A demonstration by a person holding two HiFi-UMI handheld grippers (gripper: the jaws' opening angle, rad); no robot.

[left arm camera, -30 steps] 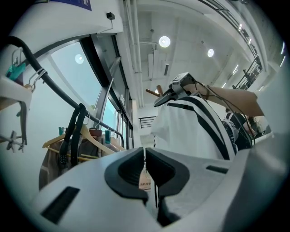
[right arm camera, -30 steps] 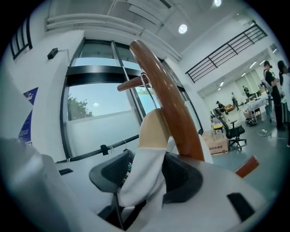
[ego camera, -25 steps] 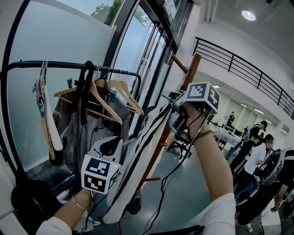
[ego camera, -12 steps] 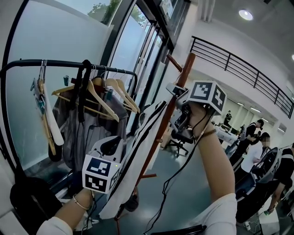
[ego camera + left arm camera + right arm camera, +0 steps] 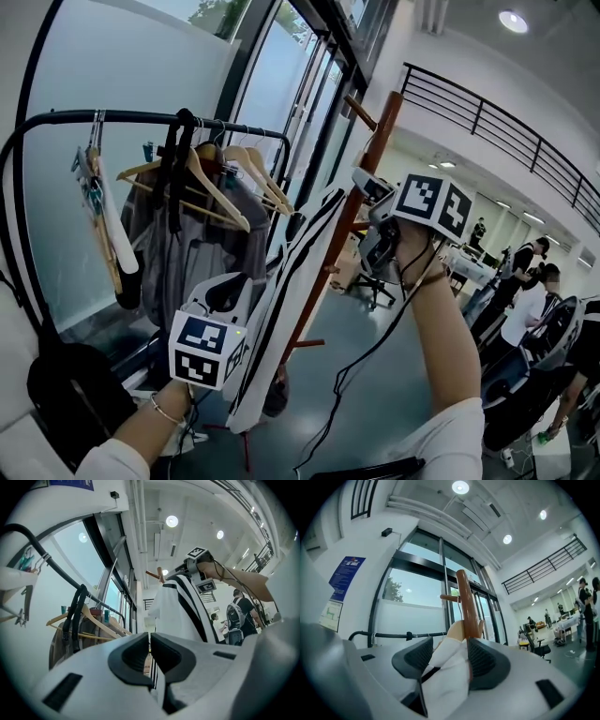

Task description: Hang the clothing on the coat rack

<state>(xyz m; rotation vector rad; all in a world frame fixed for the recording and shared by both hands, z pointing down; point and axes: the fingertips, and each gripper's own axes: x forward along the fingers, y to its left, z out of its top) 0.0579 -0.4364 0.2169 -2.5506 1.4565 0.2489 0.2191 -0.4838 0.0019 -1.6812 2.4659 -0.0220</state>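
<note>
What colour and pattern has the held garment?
It is a white fabric garment with black stripes; the head view shows it best.

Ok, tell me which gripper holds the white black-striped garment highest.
The right gripper, raised beside the brown wooden coat rack; the left gripper pinches the garment lower down.

Soft white cloth garment (image 5: 286,291), glossy brown wooden coat rack (image 5: 372,155), pale wooden hangers (image 5: 217,192), matt black rail (image 5: 131,116)

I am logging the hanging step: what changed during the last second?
Almost nothing. The right gripper seems slightly higher beside the wooden rack pole, perhaps only camera motion. It and the left gripper stay shut on the white striped garment, not yet hung.
</note>
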